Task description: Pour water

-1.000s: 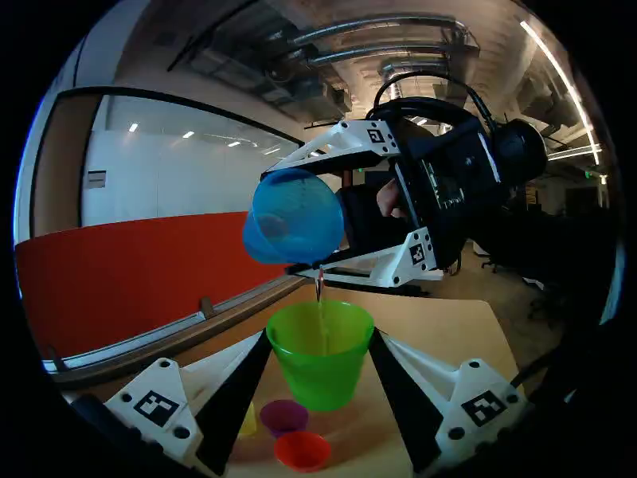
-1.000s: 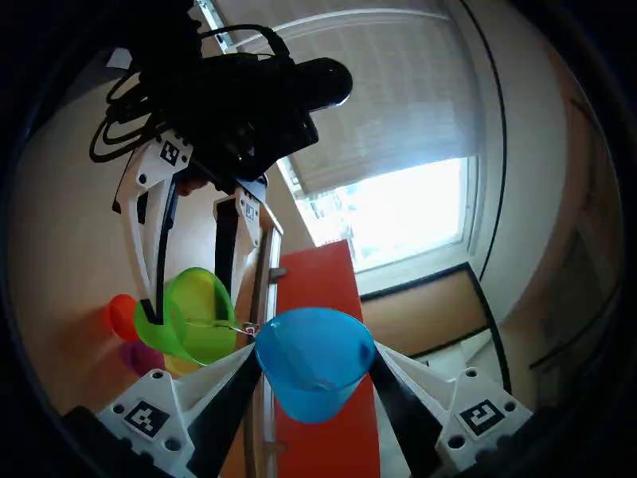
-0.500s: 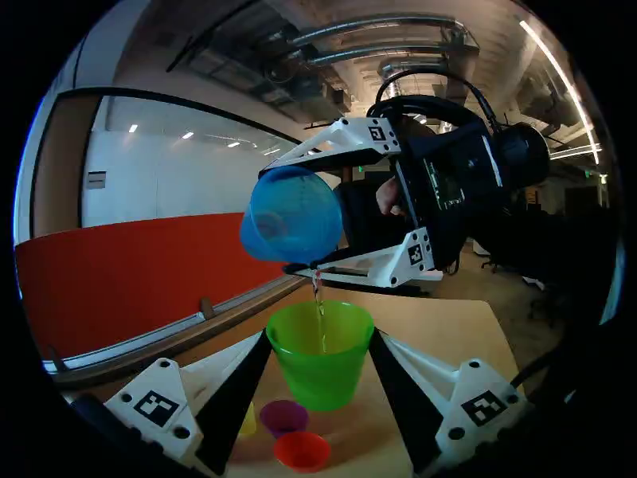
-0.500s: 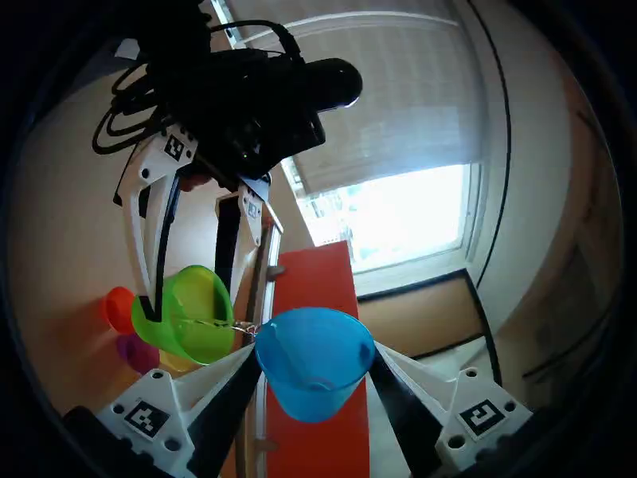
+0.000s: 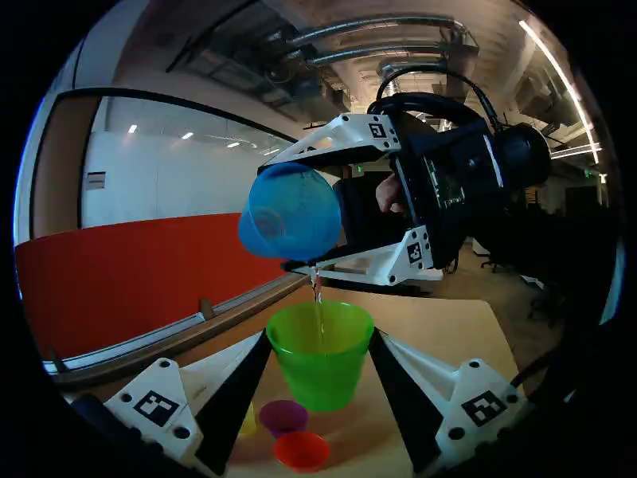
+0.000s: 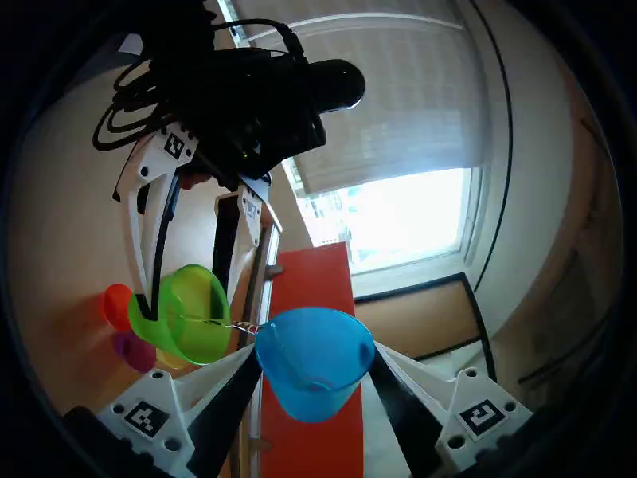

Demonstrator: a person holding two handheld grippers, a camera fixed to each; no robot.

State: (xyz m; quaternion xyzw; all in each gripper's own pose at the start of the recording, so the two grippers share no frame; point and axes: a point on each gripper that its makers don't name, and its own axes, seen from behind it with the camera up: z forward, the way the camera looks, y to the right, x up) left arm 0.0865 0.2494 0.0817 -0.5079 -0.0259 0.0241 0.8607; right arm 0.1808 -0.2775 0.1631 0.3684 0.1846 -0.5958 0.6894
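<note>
So the left tongs [image 5: 320, 344] are closed in around a green cup [image 5: 320, 378], one finger pressing each side and the cup held upright. I honestly can't tell if its base is resting on the bench [image 5: 446, 319] or lifted a bit off it. The right tongs [image 6: 314, 357] have a blue cup [image 6: 314, 386] pinched between both fingers the same way. That cup is tipped well over on its side, up above and just beyond the left tongs' tips, with its lip over the green cup's mouth. A thin stream of water [image 5: 318, 288] runs from the blue rim straight down into the green cup; the two cups are near but not touching. Down below the left tongs' fingers, a small purple cup [image 5: 284, 416] and an orange-red cup [image 5: 302, 450] sit on the bench just beside each other, plus something yellow [image 5: 248, 420] half hidden behind one finger. Part of a hand [image 5: 390, 195] shows gripping the right tongs' handle.
</note>
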